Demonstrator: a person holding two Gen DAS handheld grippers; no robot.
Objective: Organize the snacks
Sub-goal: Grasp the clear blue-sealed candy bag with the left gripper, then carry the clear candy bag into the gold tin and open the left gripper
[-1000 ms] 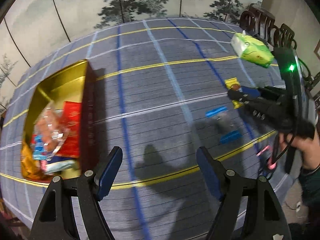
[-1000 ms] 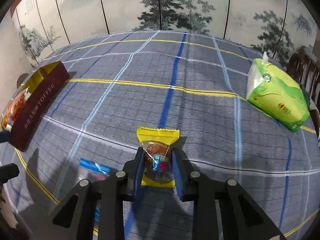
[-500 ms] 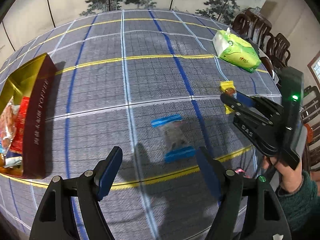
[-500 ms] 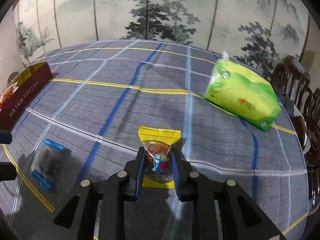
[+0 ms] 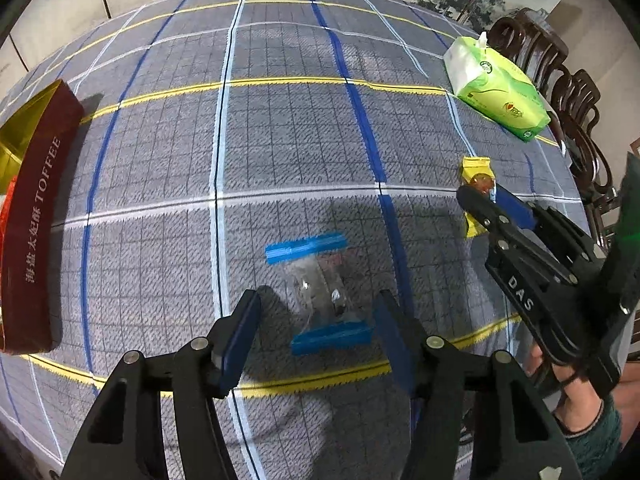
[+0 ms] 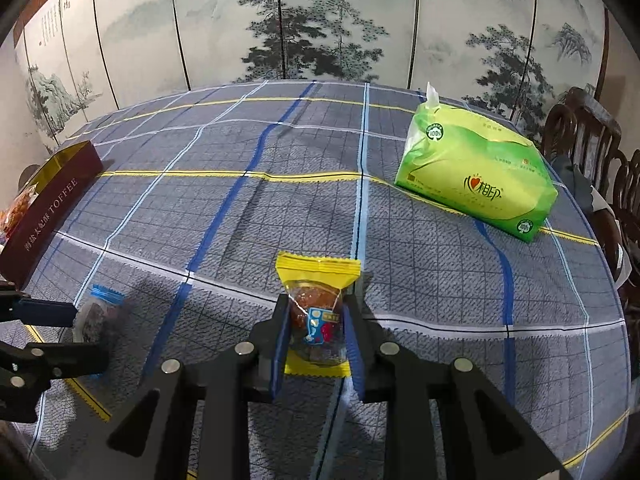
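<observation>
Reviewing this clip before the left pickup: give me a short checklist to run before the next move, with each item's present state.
1. Blue-ended clear packet lies between the left gripper jaws, which have just been closing: ok.
2. Pads pressing that packet: not ok, gaps show on both sides.
3. Right gripper shut on yellow-ended snack: ok.
4. Toffee box within view, open: ok.
5. Tissue pack away from both grippers: ok.

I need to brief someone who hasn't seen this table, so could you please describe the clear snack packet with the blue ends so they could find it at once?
On the blue-grey checked tablecloth, look between the dark red toffee box and the green tissue pack. The clear packet lies flat near the yellow stripe, between the left tongs, whose jaws have just been closing. Unlike the yellow-topped packet nearby, both its sealed ends are blue.
</observation>
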